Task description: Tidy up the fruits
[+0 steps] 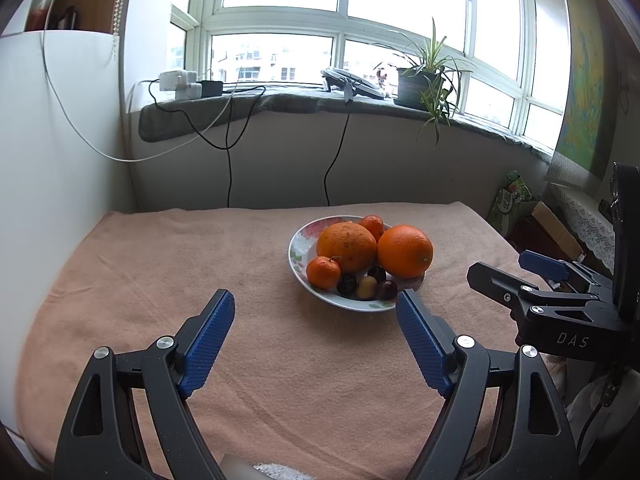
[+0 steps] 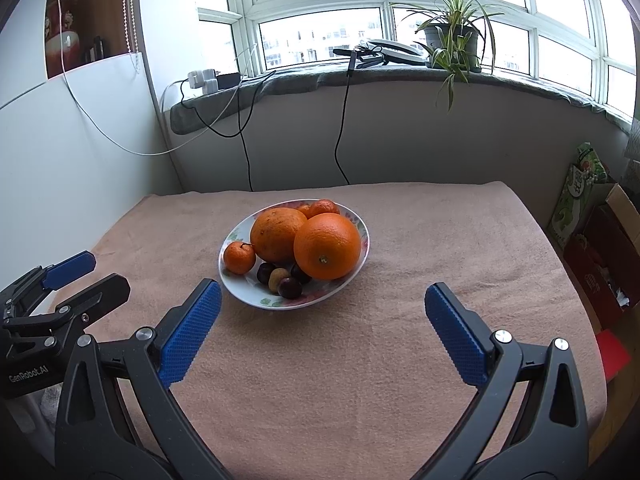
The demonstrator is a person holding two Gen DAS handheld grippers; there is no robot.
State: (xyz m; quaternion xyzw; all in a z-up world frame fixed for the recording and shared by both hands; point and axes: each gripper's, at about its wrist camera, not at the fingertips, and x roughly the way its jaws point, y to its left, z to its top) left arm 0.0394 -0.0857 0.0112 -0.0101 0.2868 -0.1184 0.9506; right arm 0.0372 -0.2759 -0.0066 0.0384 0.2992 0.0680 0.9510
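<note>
Both grippers are held low over the near part of a cloth-covered table (image 2: 440,240). Left gripper (image 1: 316,312): jaws spread wide, nothing between them, blue pads (image 1: 208,340) clear of the cloth. Right gripper (image 2: 322,300): jaws likewise spread wide and empty. In the left view the right gripper is seen at 3 o'clock, near the table's right edge; in the right view the left gripper is seen at 9 o'clock, by the left edge.

All fruit is found in one white flowered plate (image 2: 256,296), set near the middle of the table, at 12 o'clock from both grippers. Two large oranges (image 2: 326,246) are placed side by side, touching. A small mandarin (image 2: 239,258) is seen at the plate's 9 o'clock rim, another mandarin (image 2: 324,208) at the far rim behind the oranges. Three dark cherries (image 2: 289,288) and one yellowish one (image 2: 277,278) are bunched at the near rim.

Bare cloth is left all round the plate: a broad strip on the near side between plate and grippers, wide margins at 3 and 9 o'clock, a narrower band at the far edge. The left edge is bounded by a white panel (image 1: 60,160), the far edge by a wall under a windowsill (image 2: 380,74) carrying a potted plant (image 2: 452,40). Cardboard boxes (image 2: 600,248) are stacked beyond the right edge.
</note>
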